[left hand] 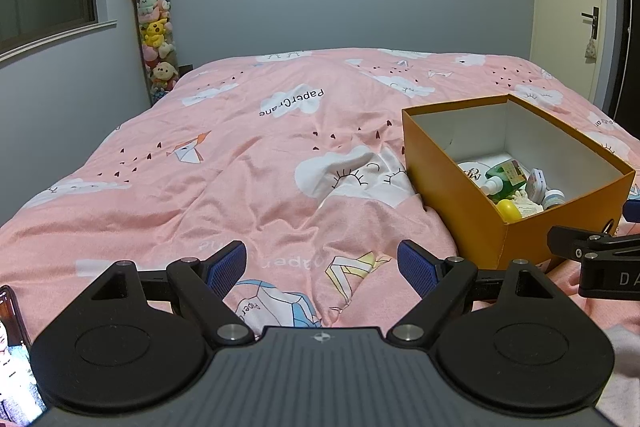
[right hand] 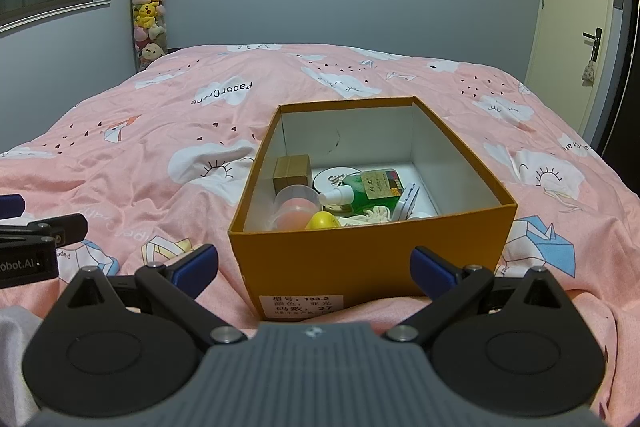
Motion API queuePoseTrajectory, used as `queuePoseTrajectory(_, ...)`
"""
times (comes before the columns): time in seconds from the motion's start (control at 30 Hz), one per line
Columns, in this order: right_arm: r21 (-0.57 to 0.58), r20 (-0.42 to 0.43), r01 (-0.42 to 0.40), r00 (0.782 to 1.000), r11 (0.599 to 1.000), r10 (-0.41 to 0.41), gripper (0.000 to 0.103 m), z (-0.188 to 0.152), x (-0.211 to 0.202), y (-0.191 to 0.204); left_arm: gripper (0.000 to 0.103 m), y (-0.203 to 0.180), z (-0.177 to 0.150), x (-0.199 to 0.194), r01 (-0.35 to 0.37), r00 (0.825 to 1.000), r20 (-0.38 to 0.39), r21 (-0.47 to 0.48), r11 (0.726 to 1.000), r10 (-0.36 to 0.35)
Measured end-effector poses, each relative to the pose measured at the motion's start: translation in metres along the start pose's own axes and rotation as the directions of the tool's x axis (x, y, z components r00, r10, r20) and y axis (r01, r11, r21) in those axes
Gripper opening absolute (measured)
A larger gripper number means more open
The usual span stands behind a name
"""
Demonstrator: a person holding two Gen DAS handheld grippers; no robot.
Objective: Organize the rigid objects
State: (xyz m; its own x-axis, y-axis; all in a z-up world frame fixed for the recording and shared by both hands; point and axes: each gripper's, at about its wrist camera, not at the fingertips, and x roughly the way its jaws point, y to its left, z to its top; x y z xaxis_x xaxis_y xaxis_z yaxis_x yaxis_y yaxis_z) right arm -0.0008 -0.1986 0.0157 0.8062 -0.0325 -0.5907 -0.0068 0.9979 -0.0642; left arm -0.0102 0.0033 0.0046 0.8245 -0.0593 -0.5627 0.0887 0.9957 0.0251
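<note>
An open orange cardboard box (right hand: pixel 372 259) sits on the pink bedspread; it also shows at the right of the left wrist view (left hand: pixel 448 183). Inside lie a green spray bottle (right hand: pixel 368 189), a small brown box (right hand: pixel 292 173), a clear cup with a pink ball (right hand: pixel 294 213), a yellow egg shape (right hand: pixel 322 221), a round white tin (right hand: pixel 334 177) and a white cloth pouch (right hand: pixel 370 217). My right gripper (right hand: pixel 316 269) is open and empty just in front of the box's near wall. My left gripper (left hand: pixel 322 267) is open and empty over the bedspread, left of the box.
The pink quilt (left hand: pixel 240 163) covers the whole bed. A tall clear tube of plush toys (left hand: pixel 156 27) topped by a panda stands in the far left corner. A door (right hand: pixel 580 11) is at the right. A phone screen (left hand: pixel 12 355) shows at the lower left.
</note>
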Motion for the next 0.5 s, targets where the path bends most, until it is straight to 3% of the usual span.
queuePoseTrajectory(0.5,0.009,-0.001,0.004,1.000,1.000,-0.004,0.100,-0.0012,0.0007,0.0006,0.100,0.0000,-0.0003,0.0006,-0.001,1.000,-0.004,0.000,1.000,0.001)
